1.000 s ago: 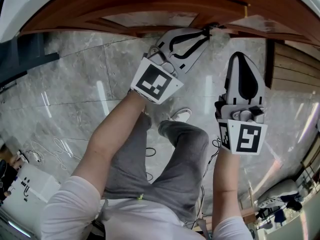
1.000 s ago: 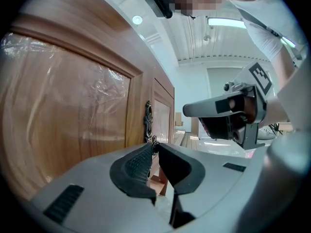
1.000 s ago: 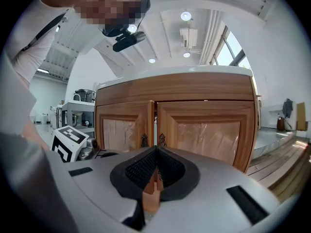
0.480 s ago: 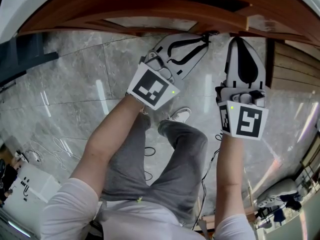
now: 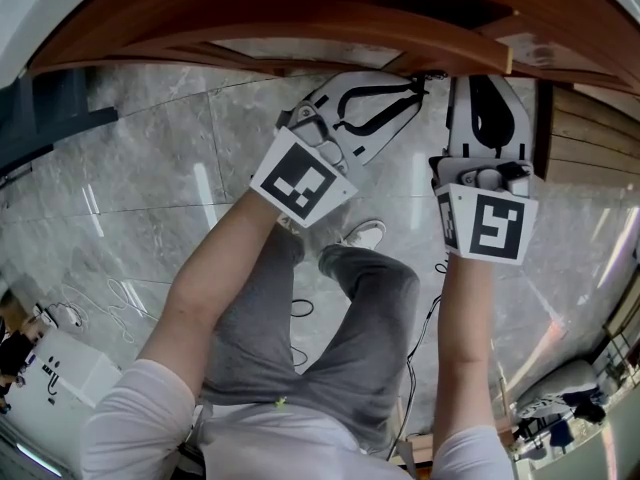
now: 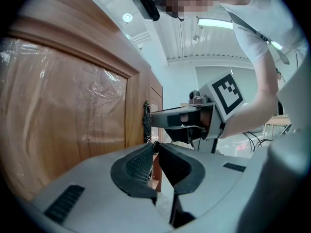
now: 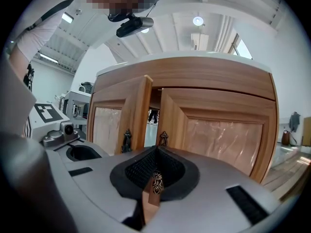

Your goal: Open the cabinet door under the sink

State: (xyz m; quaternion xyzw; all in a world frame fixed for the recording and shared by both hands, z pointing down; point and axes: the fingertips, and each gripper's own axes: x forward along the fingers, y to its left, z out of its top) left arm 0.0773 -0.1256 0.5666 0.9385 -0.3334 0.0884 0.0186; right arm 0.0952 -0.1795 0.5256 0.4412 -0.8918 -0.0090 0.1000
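Note:
Two wooden cabinet doors stand slightly ajar in the right gripper view, the left door (image 7: 112, 125) swung out more than the right door (image 7: 221, 132). A narrow gap shows between them. My right gripper (image 7: 155, 176) is shut on the right door's dark ornate handle (image 7: 156, 183). My left gripper (image 6: 156, 148) is shut on the lower end of the left door's handle (image 6: 146, 120), hard against that door (image 6: 73, 106). From the head view both grippers (image 5: 418, 78) (image 5: 484, 86) reach under the doors' top edge (image 5: 330, 23), and the right one's tips are hidden there.
Grey marble floor tiles (image 5: 150, 168) lie below, with the person's legs (image 5: 330, 308) and a shoe (image 5: 362, 236) behind the grippers. Loose cables (image 5: 120, 293) and a white box (image 5: 60, 373) sit at the lower left. Wooden panelling (image 5: 590, 138) stands to the right.
My right gripper has moved forward to the doors, its tips now under the door edge. The left gripper has shifted slightly forward at its handle.

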